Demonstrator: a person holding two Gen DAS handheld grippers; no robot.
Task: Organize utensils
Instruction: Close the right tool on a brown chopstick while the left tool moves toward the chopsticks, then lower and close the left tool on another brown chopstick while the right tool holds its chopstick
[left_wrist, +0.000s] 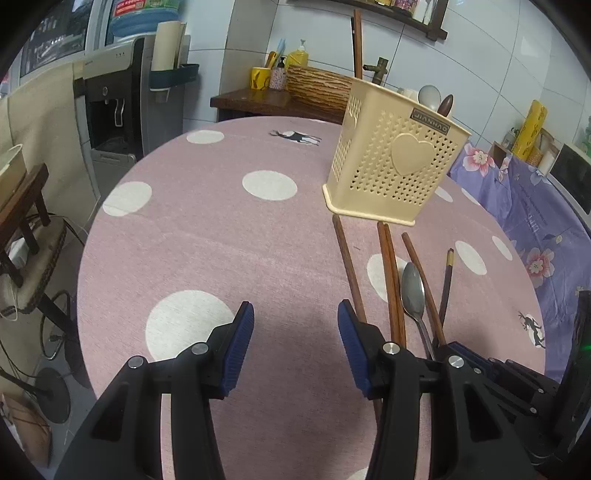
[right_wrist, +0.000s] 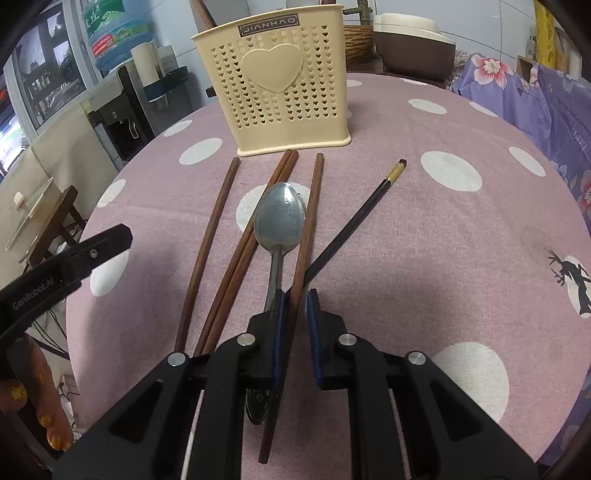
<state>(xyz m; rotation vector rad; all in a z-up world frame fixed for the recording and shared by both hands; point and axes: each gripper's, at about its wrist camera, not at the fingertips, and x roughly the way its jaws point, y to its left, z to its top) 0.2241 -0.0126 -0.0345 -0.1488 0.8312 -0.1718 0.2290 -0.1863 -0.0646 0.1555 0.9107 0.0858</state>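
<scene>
A cream perforated utensil holder (left_wrist: 395, 162) (right_wrist: 284, 81) stands on the pink dotted round table (left_wrist: 221, 240) with a spoon and a brown utensil in it. Before it lie several brown chopsticks (right_wrist: 210, 240), a metal spoon (right_wrist: 279, 219) (left_wrist: 413, 291) and a dark gold-banded chopstick (right_wrist: 354, 221). My right gripper (right_wrist: 296, 299) straddles one brown chopstick (right_wrist: 308, 221), jaws narrowly apart around it, the left pad (right_wrist: 279, 332) near it. My left gripper (left_wrist: 295, 314) is open and empty, left of the chopsticks; it also shows in the right wrist view (right_wrist: 110, 240).
A purple floral cloth (left_wrist: 535, 206) covers furniture right of the table. A water dispenser (left_wrist: 122, 103) and a wooden stool (left_wrist: 26, 206) stand to the left. A dark side table (left_wrist: 273, 99) with bottles and a basket is behind.
</scene>
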